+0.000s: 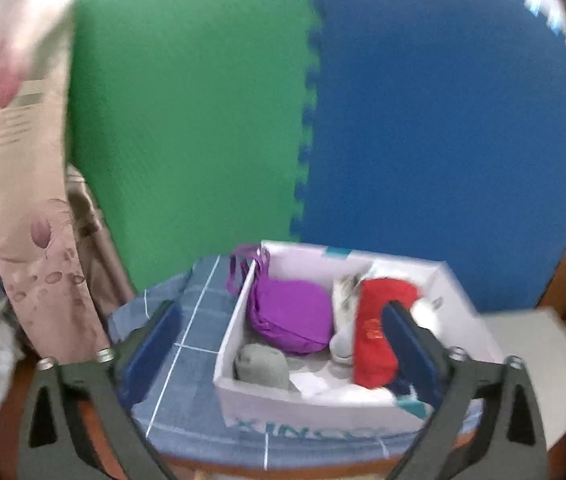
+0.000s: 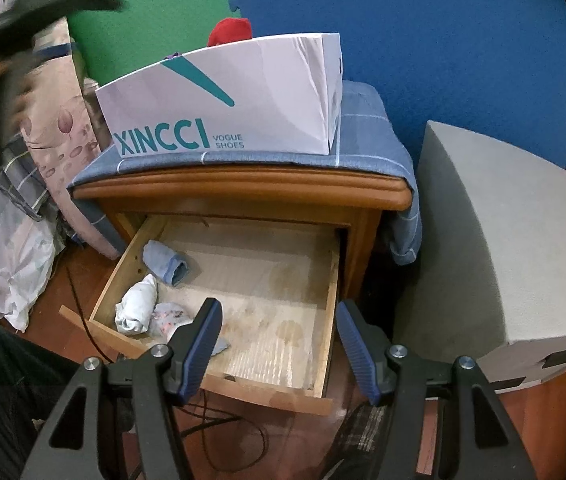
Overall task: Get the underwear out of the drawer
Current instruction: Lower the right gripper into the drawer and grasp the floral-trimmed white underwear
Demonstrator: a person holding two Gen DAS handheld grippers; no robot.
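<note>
Drawer: pulled out of the nightstand, holding a blue roll, a white roll and a patterned piece at its left side, probably underwear.

Box: white shoe box on the cloth-covered nightstand top. Inside: purple bundle, red bundle, grey bundle, white item.

Left gripper: spread wide, nothing between the fingers, hovering above the box; view blurred.

Right gripper: fingers apart, empty, above the drawer's front edge.
</note>
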